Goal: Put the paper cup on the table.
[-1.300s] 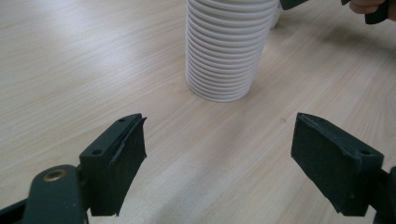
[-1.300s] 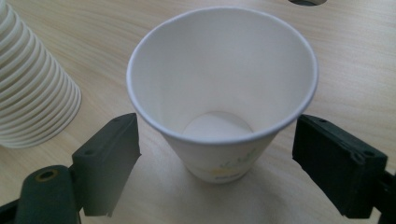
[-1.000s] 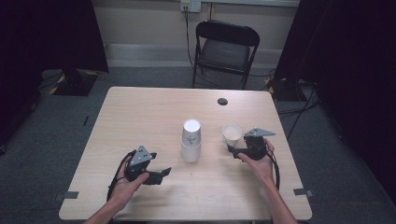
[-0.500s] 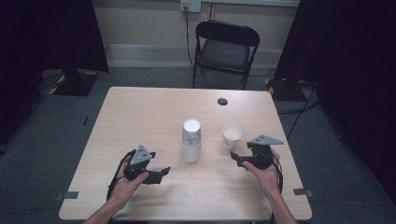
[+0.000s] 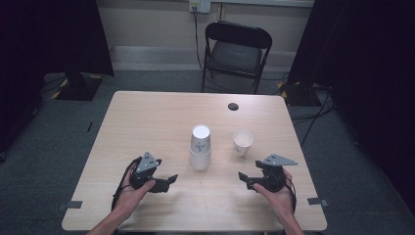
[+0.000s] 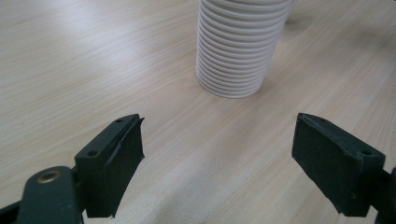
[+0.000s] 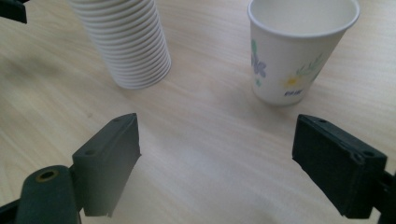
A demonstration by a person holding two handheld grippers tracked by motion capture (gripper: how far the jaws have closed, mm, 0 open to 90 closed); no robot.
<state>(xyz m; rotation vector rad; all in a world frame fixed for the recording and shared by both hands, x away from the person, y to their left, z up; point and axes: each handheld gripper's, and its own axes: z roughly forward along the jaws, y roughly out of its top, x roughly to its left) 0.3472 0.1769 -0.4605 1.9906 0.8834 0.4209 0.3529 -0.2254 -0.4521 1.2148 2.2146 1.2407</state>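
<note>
A tall stack of nested white ribbed paper cups (image 5: 200,148) is seen standing mouth-down near the middle of the pale wood-grain surface (image 5: 147,117), and a single white paper cup printed with small flowers (image 5: 242,142) stands upright just to its right, apart from it. The left tool (image 5: 167,181) is held low near the front edge with its jaws spread wide and nothing between them; the right tool (image 5: 244,178) is likewise spread and empty, aimed between the stack and the single cup.

The cups are judged to be very light and thin-walled, easily crushed or tipped. A gentle pinch across the wall of the single cup, below its rolled rim, would be advised; the stack would be steadied low on its ribbed side.

The top of the stack is cut off in both gripper views. The small dark round object (image 5: 233,106) far back on the surface cannot be identified.
</note>
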